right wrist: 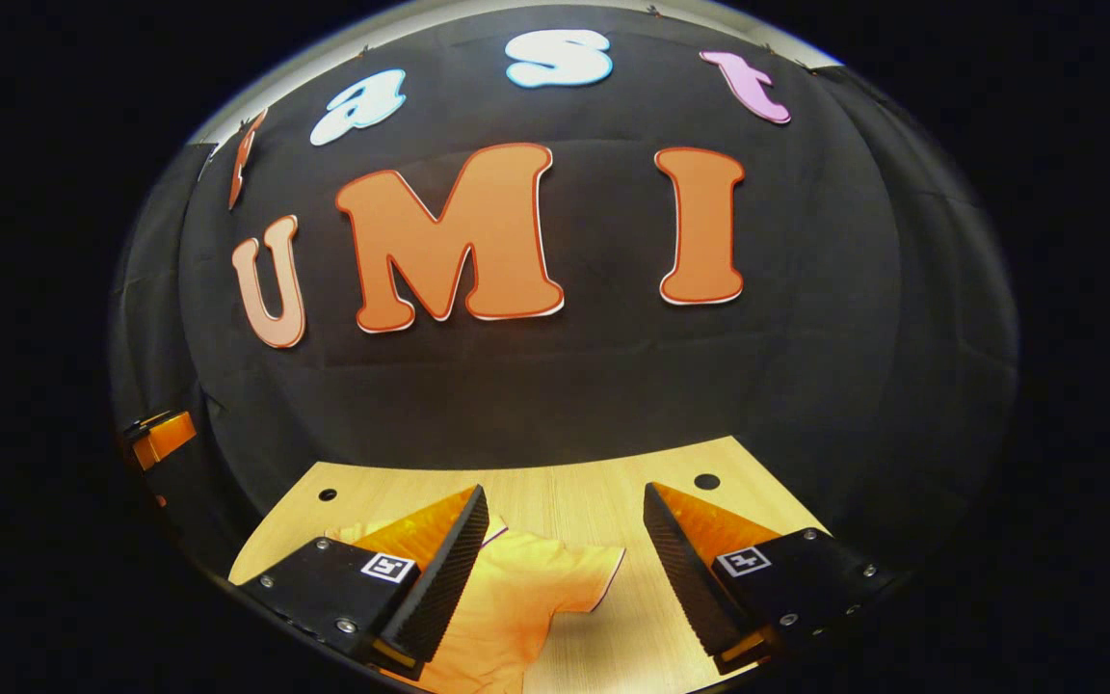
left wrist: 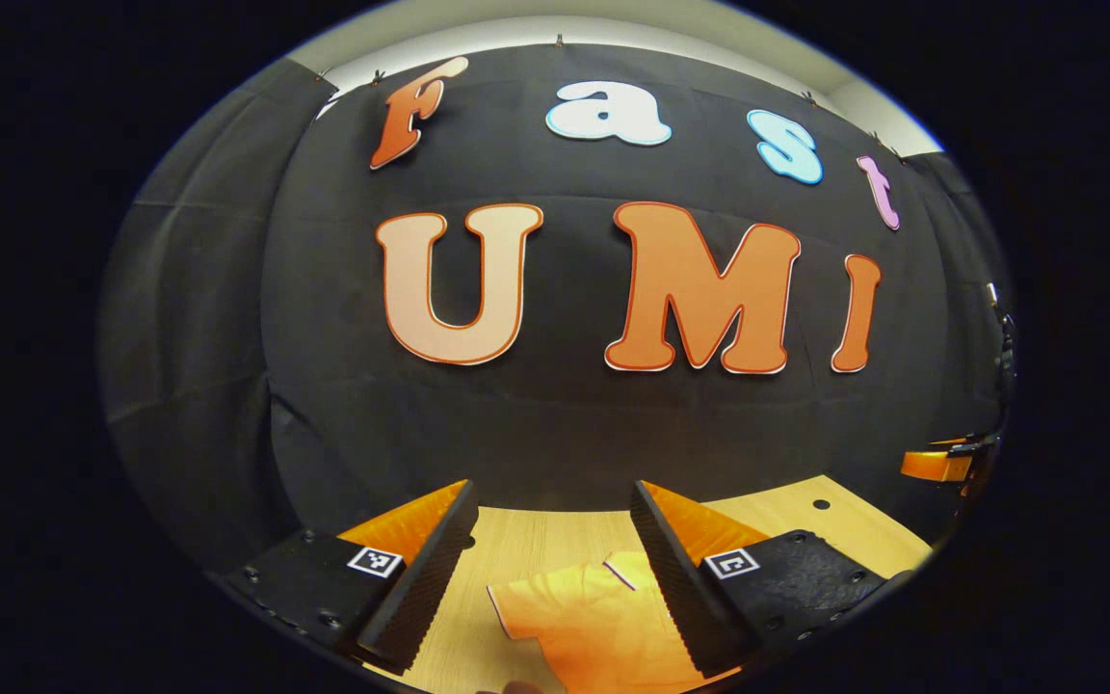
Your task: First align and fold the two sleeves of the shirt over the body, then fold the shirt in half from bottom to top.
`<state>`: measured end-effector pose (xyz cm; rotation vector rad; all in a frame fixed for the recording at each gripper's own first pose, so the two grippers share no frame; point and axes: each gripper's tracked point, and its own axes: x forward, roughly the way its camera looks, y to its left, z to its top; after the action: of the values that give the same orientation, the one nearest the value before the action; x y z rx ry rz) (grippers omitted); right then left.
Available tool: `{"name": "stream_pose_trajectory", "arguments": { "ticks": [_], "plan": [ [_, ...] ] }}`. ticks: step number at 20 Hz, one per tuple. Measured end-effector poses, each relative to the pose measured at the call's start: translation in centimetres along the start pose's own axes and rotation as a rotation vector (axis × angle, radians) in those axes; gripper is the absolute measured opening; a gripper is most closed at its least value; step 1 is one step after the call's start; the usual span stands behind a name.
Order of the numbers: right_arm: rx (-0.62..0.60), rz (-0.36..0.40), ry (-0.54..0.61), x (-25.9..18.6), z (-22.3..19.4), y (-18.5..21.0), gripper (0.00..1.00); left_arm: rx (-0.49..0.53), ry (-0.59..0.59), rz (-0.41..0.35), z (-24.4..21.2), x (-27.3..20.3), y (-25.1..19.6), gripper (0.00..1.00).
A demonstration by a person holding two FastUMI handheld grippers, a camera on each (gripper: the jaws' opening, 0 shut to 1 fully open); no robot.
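Observation:
An orange shirt (left wrist: pixel 584 617) lies flat on the wooden table (left wrist: pixel 536 540). In the left gripper view its left sleeve and collar edge show low between my fingers. My left gripper (left wrist: pixel 550 501) is open, hanging above the shirt with nothing held. In the right gripper view the shirt (right wrist: pixel 516 588) spreads from under the left finger, and its right sleeve (right wrist: pixel 594 569) reaches toward the gap. My right gripper (right wrist: pixel 565 506) is open above the table, holding nothing. The lower body of the shirt is out of sight.
The black cloth wall rises right behind the table's far edge (right wrist: pixel 516 465). Small dark holes (right wrist: pixel 706 480) mark the tabletop near its back corners. The other gripper (left wrist: pixel 940 465) peeks in at the right rim of the left gripper view, and the left gripper (right wrist: pixel 160 436) shows at the left rim of the right gripper view.

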<state>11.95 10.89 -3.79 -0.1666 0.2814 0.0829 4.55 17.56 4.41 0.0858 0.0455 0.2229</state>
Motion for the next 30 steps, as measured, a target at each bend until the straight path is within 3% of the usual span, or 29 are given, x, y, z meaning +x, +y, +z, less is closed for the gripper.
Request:
{"name": "stream_pose_trajectory", "arguments": {
  "ticks": [6,9,14,21,30],
  "plan": [
    [-0.06,-0.012,0.157,5.8,-1.7,0.6,0.98,-0.038,0.053,-0.005,-2.4,0.6,1.9,0.98],
    [-0.025,-0.017,0.312,9.1,-5.1,0.1,0.98,-0.033,0.084,0.031,-4.0,0.5,4.1,0.98],
    [-0.063,-0.095,0.606,12.7,-13.4,-2.9,0.99,-0.068,0.133,0.084,-6.4,0.7,7.1,0.98],
    [0.041,-0.156,0.853,16.2,-22.2,-5.5,0.99,-0.091,0.209,0.146,-9.4,1.7,9.4,0.98],
    [0.042,-0.194,1.02,18.4,-28.3,-6.2,0.99,-0.12,0.29,0.181,-12.7,3.5,10.6,0.98]
  ]
}}
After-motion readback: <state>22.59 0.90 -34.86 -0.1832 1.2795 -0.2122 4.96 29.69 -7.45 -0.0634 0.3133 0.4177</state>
